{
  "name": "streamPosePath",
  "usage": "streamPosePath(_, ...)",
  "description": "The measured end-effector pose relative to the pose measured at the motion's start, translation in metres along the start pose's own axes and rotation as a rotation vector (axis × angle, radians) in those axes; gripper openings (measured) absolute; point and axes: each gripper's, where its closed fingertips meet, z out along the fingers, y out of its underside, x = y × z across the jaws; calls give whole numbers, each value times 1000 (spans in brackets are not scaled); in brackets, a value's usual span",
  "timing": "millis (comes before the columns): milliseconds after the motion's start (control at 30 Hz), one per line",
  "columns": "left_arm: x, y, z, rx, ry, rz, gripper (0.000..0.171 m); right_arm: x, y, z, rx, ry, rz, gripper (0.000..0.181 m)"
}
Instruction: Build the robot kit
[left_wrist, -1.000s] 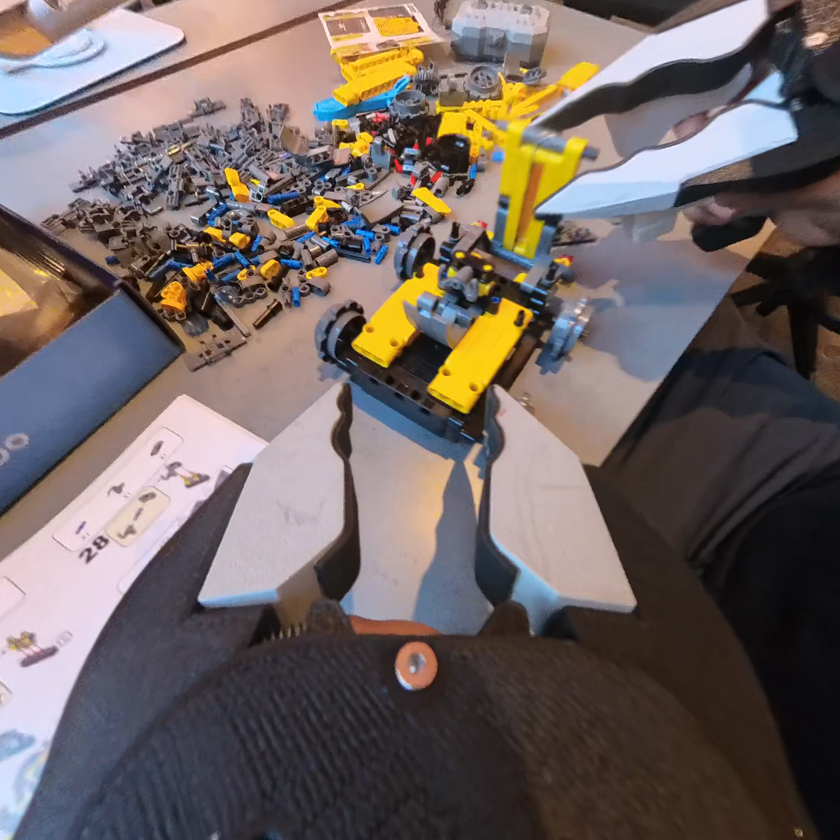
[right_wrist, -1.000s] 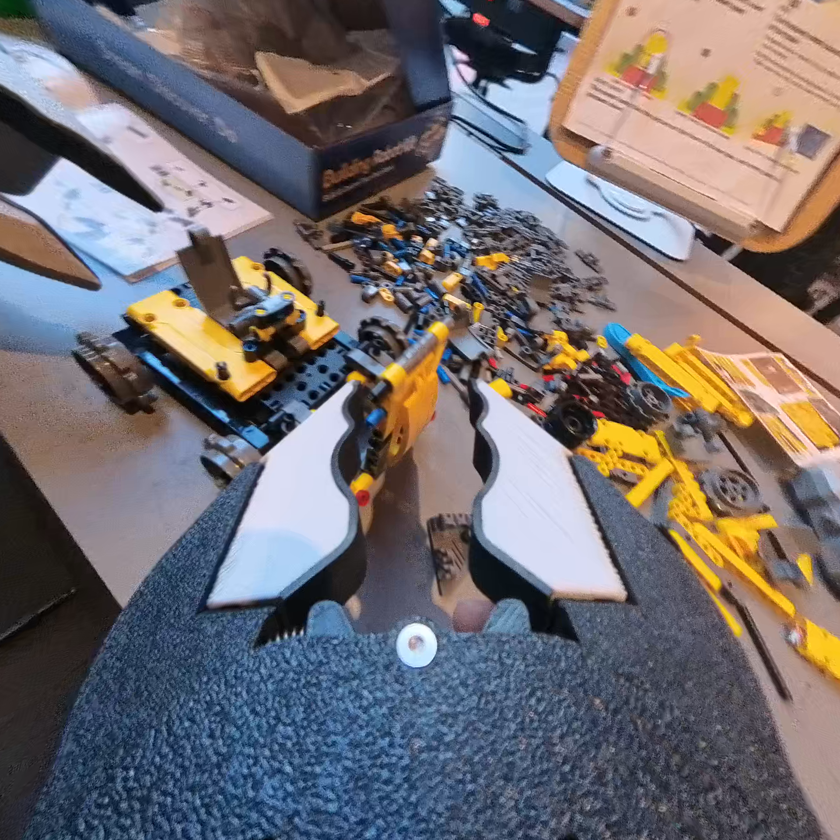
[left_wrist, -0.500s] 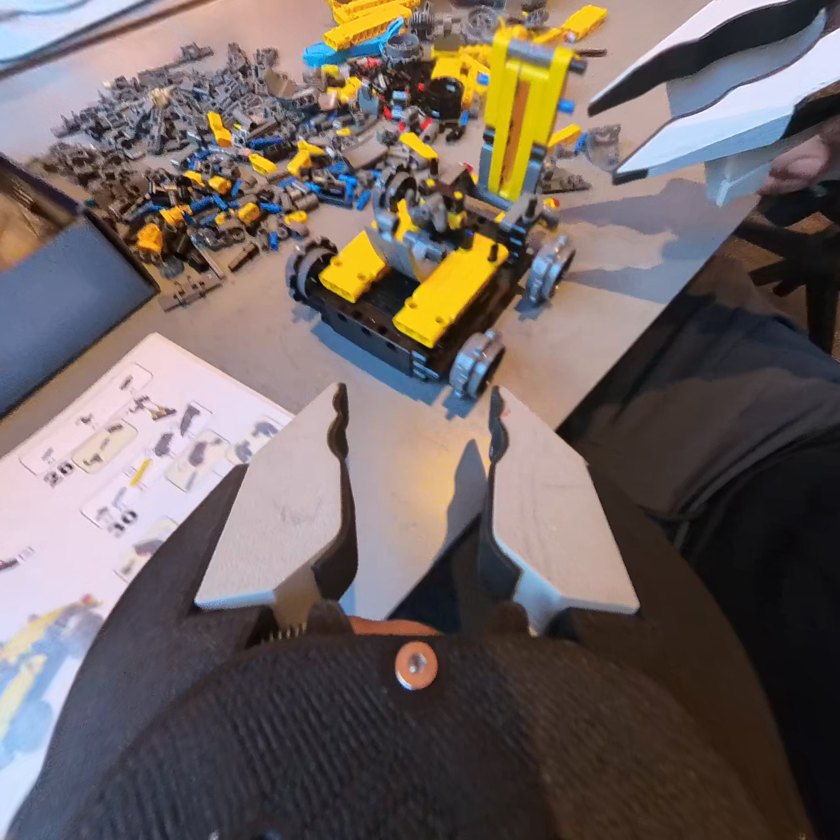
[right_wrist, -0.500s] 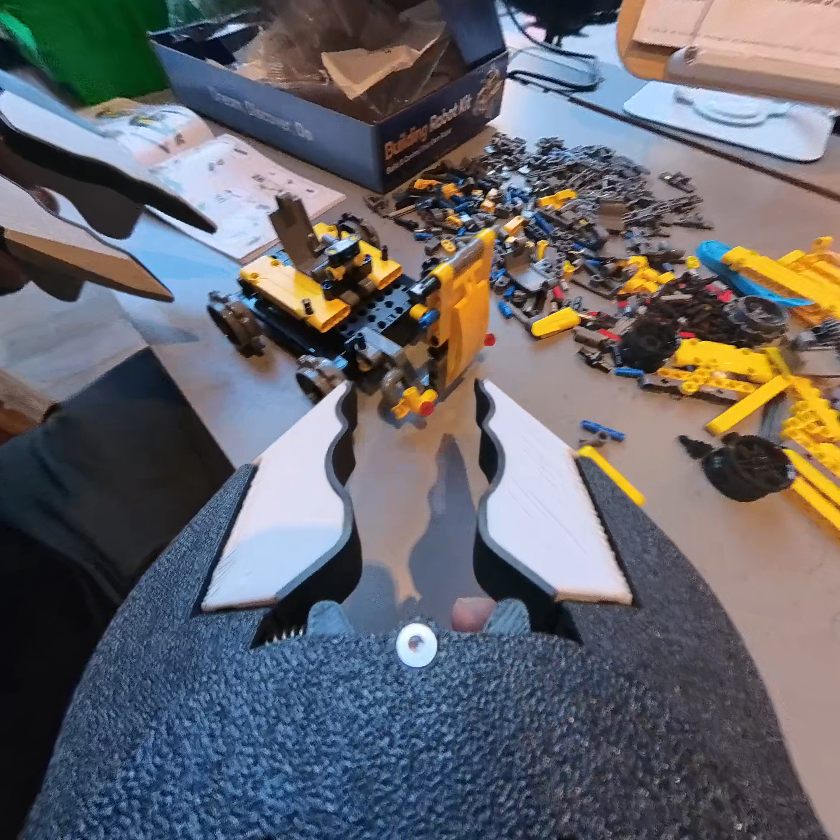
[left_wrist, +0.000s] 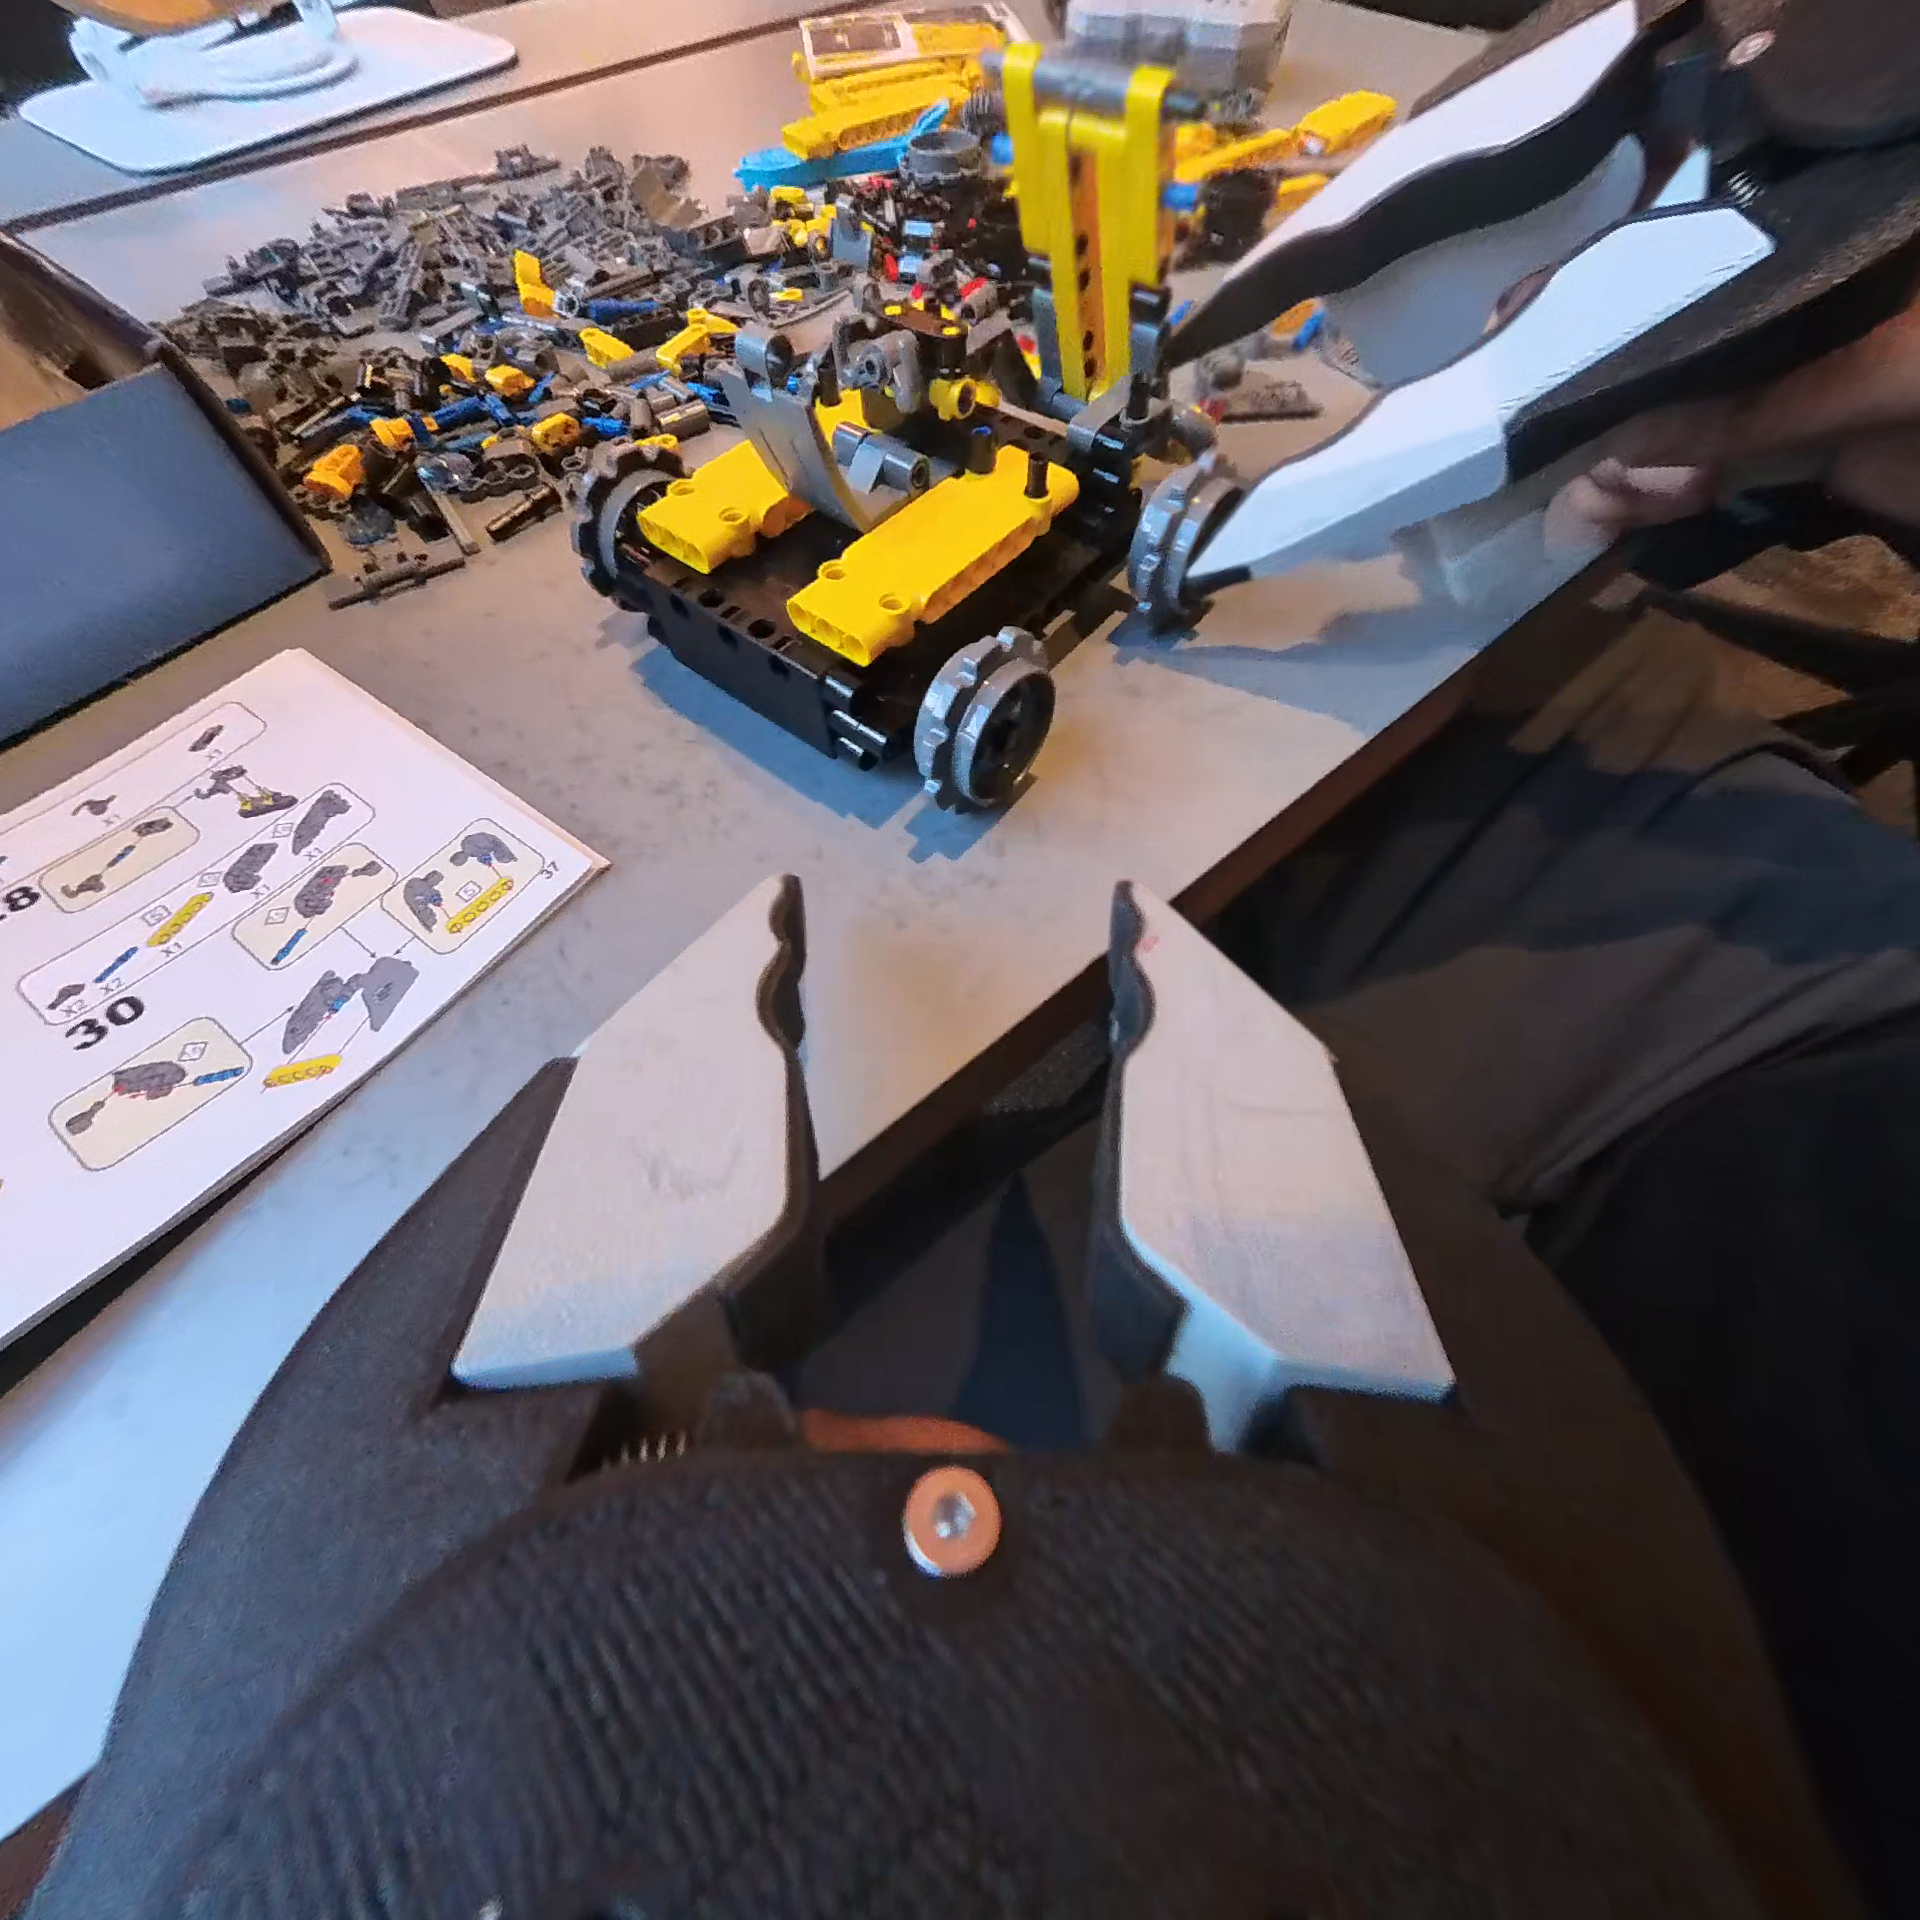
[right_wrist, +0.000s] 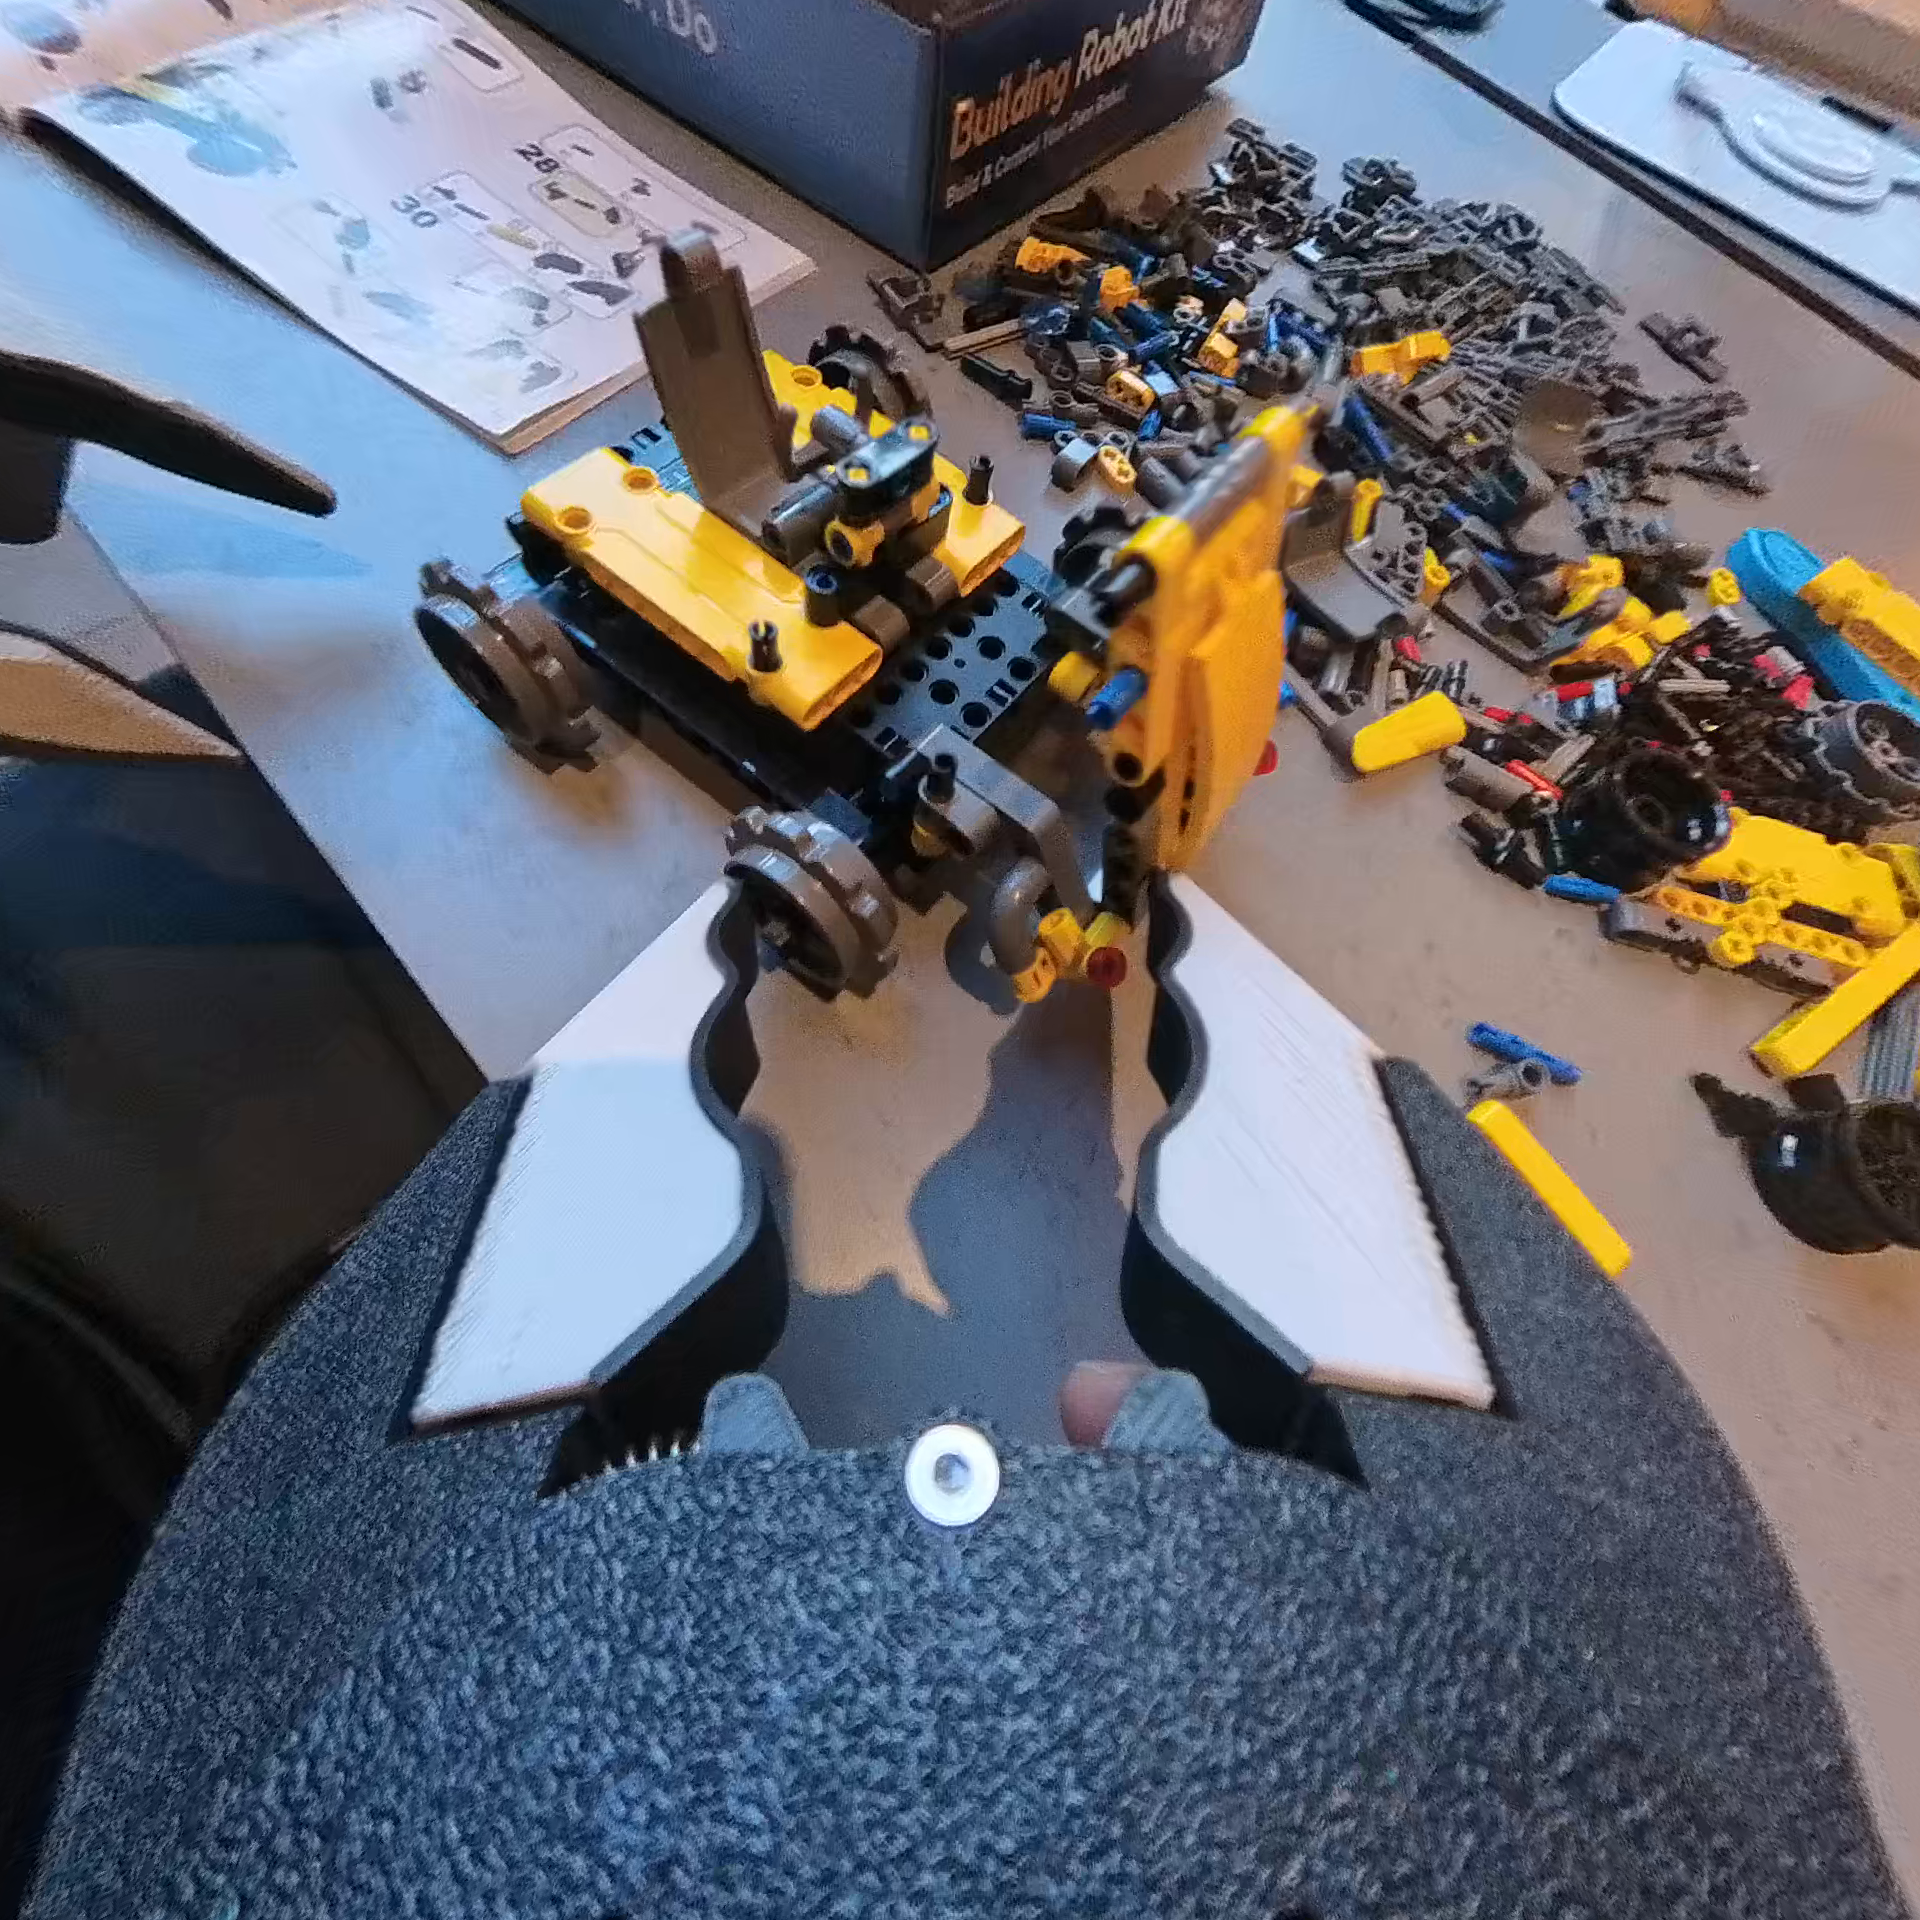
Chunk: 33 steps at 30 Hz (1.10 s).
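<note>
Two tongs are open, and neither one holds anything. Your left tongs (left_wrist: 951, 904) were right up against the black base of the yellow toy brick vehicle (left_wrist: 862, 551) a second ago. Now they have pulled back and hang over the near edge of the tabletop (left_wrist: 582, 727), well apart from the vehicle, with the instruction booklet (left_wrist: 239, 935) on their left. They point level and straight ahead. Your right tongs (right_wrist: 945, 899) backed off half a second ago and have now come close again. They reach in low from the side, tilted down a little. One tip is right at the grey front wheel (right_wrist: 816, 914), and I cannot tell if it touches. The other tip is just beside the foot of the tall yellow arm (right_wrist: 1195, 665). The vehicle stands on its wheels near the tabletop edge, between the booklet and the big pile of loose bricks (left_wrist: 468, 312).
</note>
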Motion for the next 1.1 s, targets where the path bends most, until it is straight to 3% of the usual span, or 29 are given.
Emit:
streamPosePath(200, -3, -1, -1, 34, 1, -24, 56, -6, -8, 10, -37, 60, -61, 72)
streamPosePath(500, -7, 1, 3, 31, 17, -67, 52, -4, -15, 20, -29, 27, -22, 72)
streamPosePath(667, -7, 2, 3, 31, 10, -61, 52, 8, -17, -4, 36, 14, -2, 68)
streamPosePath(900, -2, -4, 3, 53, 16, -65, 51, 56, -13, -56, 151, 27, 130, 49)
streamPosePath(1100, 10, -10, 8, 68, 28, -27, 51, 56, 3, -59, 150, -42, 142, 40)
